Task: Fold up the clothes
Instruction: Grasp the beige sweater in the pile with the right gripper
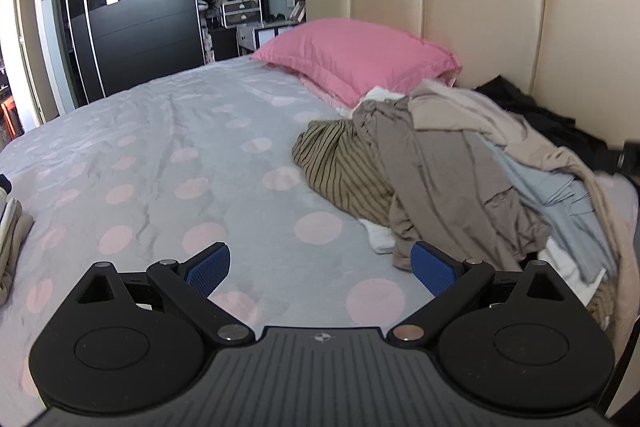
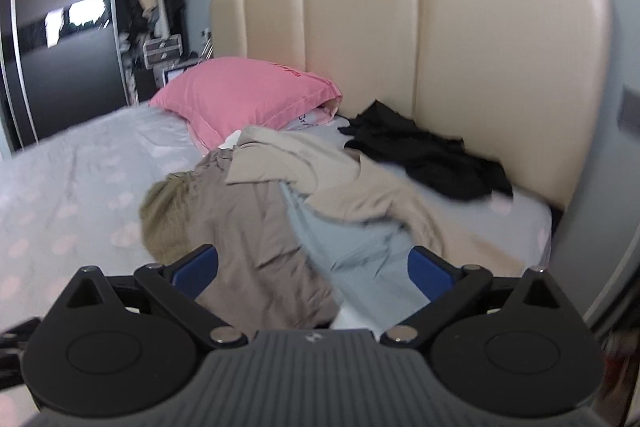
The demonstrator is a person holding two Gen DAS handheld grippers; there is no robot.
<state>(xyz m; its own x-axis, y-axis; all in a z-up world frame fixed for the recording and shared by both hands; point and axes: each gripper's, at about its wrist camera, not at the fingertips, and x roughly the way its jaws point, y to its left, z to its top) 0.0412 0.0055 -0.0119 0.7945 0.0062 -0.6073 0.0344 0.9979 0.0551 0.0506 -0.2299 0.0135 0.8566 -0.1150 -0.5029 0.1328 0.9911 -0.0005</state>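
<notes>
Left gripper (image 1: 320,267): jaws spread wide, blue pads (image 1: 208,269) facing inward, nothing between them, held level and low. Right gripper (image 2: 314,269): jaws likewise spread wide, blue pads (image 2: 430,273) clear, nothing gripped.

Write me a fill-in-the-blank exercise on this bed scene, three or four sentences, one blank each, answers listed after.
1. The pillow leaning at the headboard is ____ in colour.
2. The left gripper hovers over the bedsheet with its jaws ____.
3. The garment lying apart from the clothes pile, nearest the headboard, is ____.
4. The bedsheet is grey with pink ____.

Missing words: pink; open; black; dots
</notes>
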